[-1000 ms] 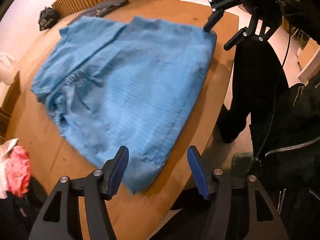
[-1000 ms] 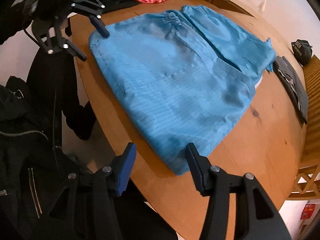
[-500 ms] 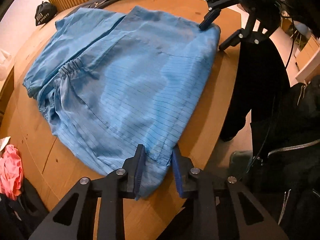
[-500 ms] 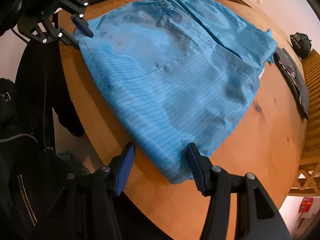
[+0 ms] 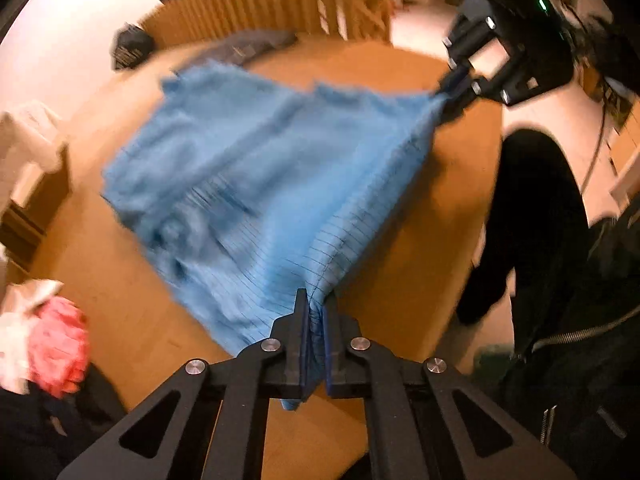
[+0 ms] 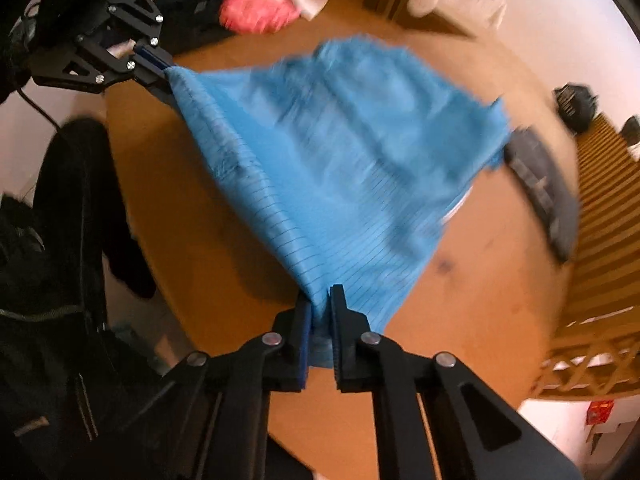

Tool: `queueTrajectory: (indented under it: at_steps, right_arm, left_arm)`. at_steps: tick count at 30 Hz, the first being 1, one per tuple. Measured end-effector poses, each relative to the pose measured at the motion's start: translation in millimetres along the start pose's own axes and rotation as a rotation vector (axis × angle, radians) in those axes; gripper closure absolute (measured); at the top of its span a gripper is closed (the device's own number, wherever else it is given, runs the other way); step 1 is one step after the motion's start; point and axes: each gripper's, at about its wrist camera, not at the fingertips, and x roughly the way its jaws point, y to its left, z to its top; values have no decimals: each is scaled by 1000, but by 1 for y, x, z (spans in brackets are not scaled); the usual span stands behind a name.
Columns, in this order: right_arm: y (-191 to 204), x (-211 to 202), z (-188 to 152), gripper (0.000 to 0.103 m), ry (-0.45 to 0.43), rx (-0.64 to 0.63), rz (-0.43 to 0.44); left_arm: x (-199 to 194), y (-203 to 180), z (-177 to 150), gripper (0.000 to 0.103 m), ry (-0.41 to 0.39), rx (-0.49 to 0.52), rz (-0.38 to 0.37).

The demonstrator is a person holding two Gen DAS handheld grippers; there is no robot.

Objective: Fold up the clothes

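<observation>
Blue garment (image 5: 256, 184), thin woven fabric with fine dark pinstripes running across it in parallel lines; a gathered, puckered band shows on its left part in the left wrist view, though motion blur softens most of the weave. It is stretched into a fan shape: the edge nearest the person runs taut between the two grippers and is raised off the wooden table (image 5: 400, 208), casting a shadow on the wood beneath, while the far part of the cloth lies on the tabletop. Left gripper (image 5: 316, 312): black angular frame with silver bolts, blue pads pressed together on a pinched corner of the garment, with a small tuft of cloth poking out below the pads. Right gripper (image 6: 320, 308): same build, fingers clamped on the opposite corner, cloth bunched between them. Each gripper also appears in the other's view, holding its corner at the far end of the taut edge. Table surface is smooth, warm-toned wood with a rounded edge and a dark knot near the cloth. A pink garment (image 6: 256, 12) with white fabric beside it sits at one end of the table; a dark grey folded garment (image 6: 540, 188) lies just beside the blue cloth's far corner. Slatted wooden railing (image 5: 280, 0) behind.
</observation>
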Motion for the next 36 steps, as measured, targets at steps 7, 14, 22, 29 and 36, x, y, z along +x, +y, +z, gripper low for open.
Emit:
queueTrajectory:
  at_steps: [7,14,22,29,36]
  right_arm:
    - [-64,-41,80,95,-126,1,-148]
    - [-158,11,164,96,-84,35,-204]
    - [-238,133,209,97,40,54,-201]
    - [-268,187,205,99,75,82,-236]
    - [-251,103,183,64,-126,242,-169]
  left_arm:
    - [-37,63,66,99,-106,48,167]
    - [3,163,139,99,-83,41,232]
    - [119,247,163,99,51,9,170]
    - [206,283,146,87,151,-54,134]
    - [161,292,138,62,64,-147,233]
